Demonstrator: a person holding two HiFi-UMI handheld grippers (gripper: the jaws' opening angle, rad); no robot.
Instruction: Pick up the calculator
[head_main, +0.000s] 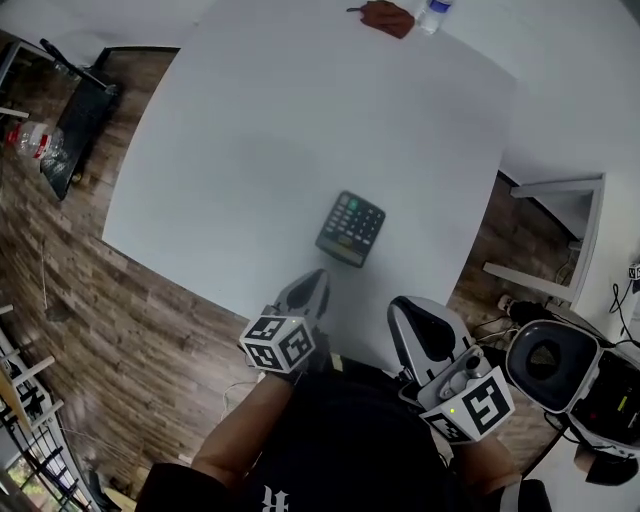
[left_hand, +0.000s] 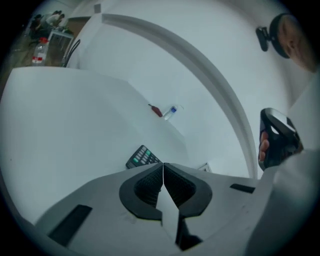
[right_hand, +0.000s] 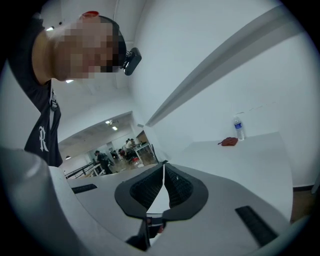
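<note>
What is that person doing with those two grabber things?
A person holds a hand-held gripper in each hand at the near edge of a white table. The left hand-held gripper and the right hand-held gripper are both shut and empty. The calculator lies flat on the table just ahead of the left one, and nothing touches it yet. A water bottle and a small red thing sit at the far edge.

I see the counter (head_main: 300, 120) as plain white. The calculator (head_main: 351, 229) is dark grey, with green keys among paler grey ones. The left tongs (head_main: 316, 278) and right tongs (head_main: 408, 306) are light grey with black ribbed pads, and each carries a cube of black-and-white square markers. The pouch (head_main: 388, 17) is reddish-brown. The bottle (head_main: 434, 14) is clear with a blue label. The floor (head_main: 120, 330) is brown wood grain.
</note>
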